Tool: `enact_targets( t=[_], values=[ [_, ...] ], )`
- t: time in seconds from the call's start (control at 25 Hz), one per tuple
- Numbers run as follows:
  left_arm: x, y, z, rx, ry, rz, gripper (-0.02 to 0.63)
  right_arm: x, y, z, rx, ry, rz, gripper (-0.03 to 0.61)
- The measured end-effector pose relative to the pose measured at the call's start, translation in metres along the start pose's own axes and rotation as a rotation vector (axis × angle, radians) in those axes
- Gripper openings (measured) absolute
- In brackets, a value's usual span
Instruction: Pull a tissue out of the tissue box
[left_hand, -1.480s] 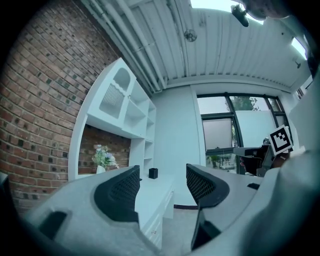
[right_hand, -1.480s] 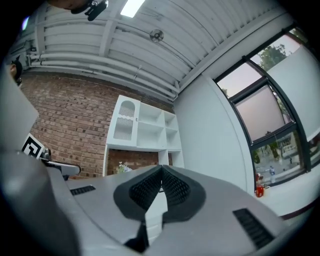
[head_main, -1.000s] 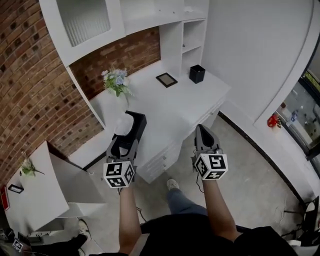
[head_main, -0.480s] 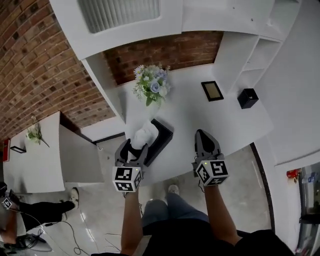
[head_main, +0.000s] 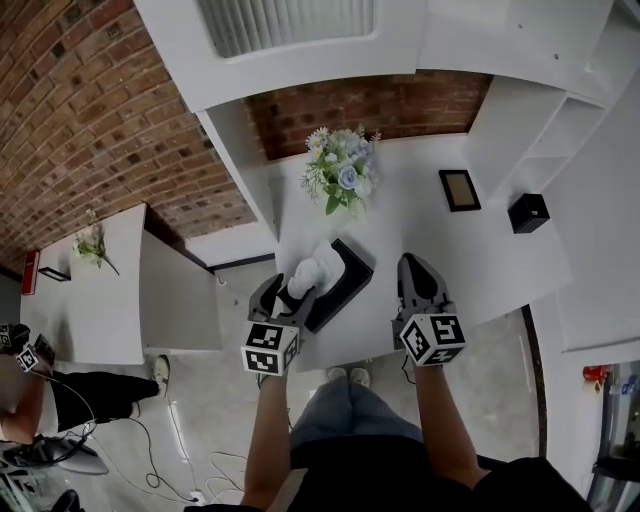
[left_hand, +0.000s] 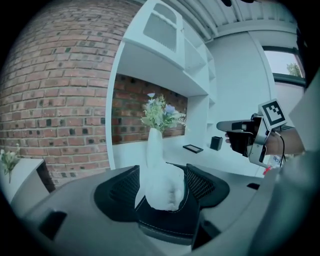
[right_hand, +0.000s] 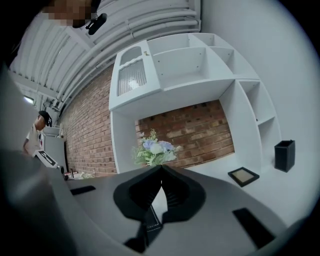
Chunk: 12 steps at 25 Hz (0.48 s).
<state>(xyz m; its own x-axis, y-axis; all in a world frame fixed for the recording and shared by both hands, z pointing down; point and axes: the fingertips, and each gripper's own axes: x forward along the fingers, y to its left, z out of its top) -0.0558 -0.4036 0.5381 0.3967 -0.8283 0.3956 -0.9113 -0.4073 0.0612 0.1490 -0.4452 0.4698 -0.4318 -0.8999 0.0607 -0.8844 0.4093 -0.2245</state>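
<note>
The black tissue box (head_main: 343, 283) lies on the white desk (head_main: 420, 235), and a white tissue (head_main: 318, 268) stands up out of its top. My left gripper (head_main: 289, 294) is at the box's near end. In the left gripper view the jaws are open, one on each side of the tissue (left_hand: 154, 150), with the box (left_hand: 167, 222) below them. My right gripper (head_main: 413, 264) hovers over the desk to the right of the box. It is shut with nothing in it, the jaw tips meeting in the right gripper view (right_hand: 161, 169).
A vase of flowers (head_main: 340, 178) stands behind the box against the brick wall. A picture frame (head_main: 459, 190) and a black holder (head_main: 527, 213) sit at the desk's right. White shelves rise above. A low white table (head_main: 100, 300) and a person (head_main: 60, 400) are on the left.
Both grippers have moved in over the desk. The left gripper now has its jaws on either side of the tissue. The head view has swung to face the desk.
</note>
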Motion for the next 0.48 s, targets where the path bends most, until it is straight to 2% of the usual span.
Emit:
enact_targets(
  t=[0.28, 0.48],
  values=[
    [0.019, 0.011, -0.022, -0.033, 0.119, -0.009, 0.264, 0.005, -0.003, 0.009, -0.024, -0.006, -0.020, -0.002],
    [0.021, 0.013, -0.032, -0.027, 0.186, -0.005, 0.262, -0.001, -0.008, 0.012, -0.023, -0.020, -0.042, -0.002]
  ],
)
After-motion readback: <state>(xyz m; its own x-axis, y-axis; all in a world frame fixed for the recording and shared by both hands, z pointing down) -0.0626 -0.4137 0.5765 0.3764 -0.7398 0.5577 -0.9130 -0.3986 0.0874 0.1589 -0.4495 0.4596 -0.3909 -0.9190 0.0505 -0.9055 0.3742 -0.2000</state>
